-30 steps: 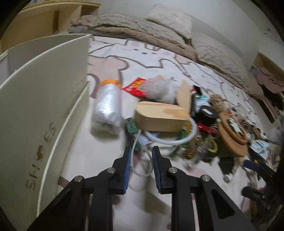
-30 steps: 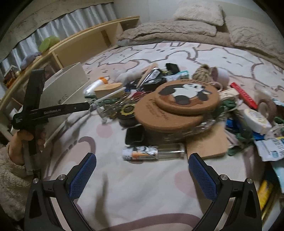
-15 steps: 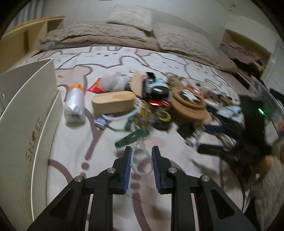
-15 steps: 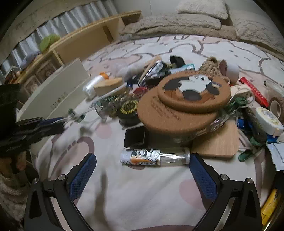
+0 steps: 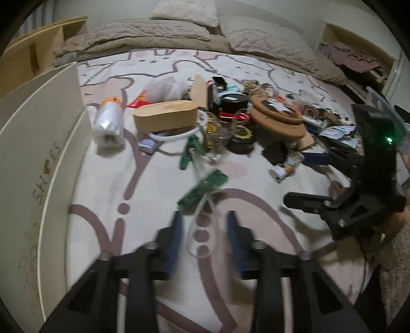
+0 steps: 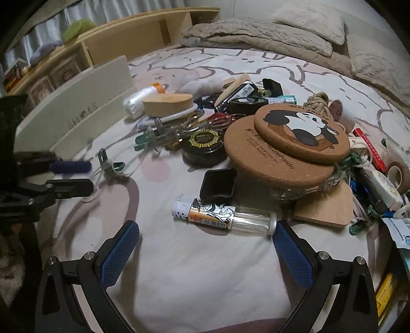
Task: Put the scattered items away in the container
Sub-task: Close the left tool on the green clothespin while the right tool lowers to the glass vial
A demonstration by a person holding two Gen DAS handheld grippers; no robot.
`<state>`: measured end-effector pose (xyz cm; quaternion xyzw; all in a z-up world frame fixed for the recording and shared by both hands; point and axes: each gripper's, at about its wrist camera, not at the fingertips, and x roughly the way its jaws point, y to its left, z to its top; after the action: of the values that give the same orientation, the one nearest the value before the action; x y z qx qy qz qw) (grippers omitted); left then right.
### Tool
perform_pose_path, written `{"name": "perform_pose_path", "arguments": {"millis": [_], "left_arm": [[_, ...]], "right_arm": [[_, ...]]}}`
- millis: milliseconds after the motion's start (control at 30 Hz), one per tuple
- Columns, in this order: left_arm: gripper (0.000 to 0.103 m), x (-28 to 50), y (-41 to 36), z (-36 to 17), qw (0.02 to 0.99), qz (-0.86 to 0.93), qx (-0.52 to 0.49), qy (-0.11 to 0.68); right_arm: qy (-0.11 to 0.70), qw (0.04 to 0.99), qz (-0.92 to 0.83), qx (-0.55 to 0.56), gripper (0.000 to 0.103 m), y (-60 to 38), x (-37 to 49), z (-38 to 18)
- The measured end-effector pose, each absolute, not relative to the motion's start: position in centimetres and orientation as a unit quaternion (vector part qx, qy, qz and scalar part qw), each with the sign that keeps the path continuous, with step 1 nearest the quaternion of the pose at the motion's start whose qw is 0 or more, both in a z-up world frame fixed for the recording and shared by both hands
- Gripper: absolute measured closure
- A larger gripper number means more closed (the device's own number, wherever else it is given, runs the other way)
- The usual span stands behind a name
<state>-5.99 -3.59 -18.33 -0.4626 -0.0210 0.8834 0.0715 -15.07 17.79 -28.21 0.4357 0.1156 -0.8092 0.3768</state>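
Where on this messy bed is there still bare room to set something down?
Bare sheet lies between the open right gripper and the clear lighter, and between the cream box wall and the green clips. Around the round cork panda coasters it is crowded.

Both wrist views angled down, close; share clutter pile (image 5: 230, 123).

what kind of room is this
Most likely a bedroom: the clutter lies on a bed sheet printed with cartoon animal outlines, pillows and a beige quilt sit at the far end, and a wooden shelf runs alongside.
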Motion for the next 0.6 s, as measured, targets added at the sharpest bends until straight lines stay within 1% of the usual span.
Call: {"name": "perform_pose_path", "arguments": {"millis": [33,200,400,600], "left_arm": [[0.044,-6.0,-3.7,-18.3,0.062,0.886,-0.459,-0.018],[0.04,-6.3,-3.9,-18.1,0.059,0.892,-0.448,-0.022],[0.04,-7.6,-3.3,-18.5,0.063,0.896,-0.438,-0.012],[0.041,-8.7,-2.8,-19.9,0.062,0.886,-0.459,0.003]], "right_arm": [[0.119,0.374,-0.81,0.436,0.0,17.6,-15.1,-28.2],[0.121,0.354,-0.814,0.444,0.0,17.3,-15.4,-28.3],[0.103,0.308,-0.825,0.462,0.0,16.9,-16.1,-28.4],[0.085,0.293,-0.835,0.458,0.0,17.0,-16.2,-28.6]]}}
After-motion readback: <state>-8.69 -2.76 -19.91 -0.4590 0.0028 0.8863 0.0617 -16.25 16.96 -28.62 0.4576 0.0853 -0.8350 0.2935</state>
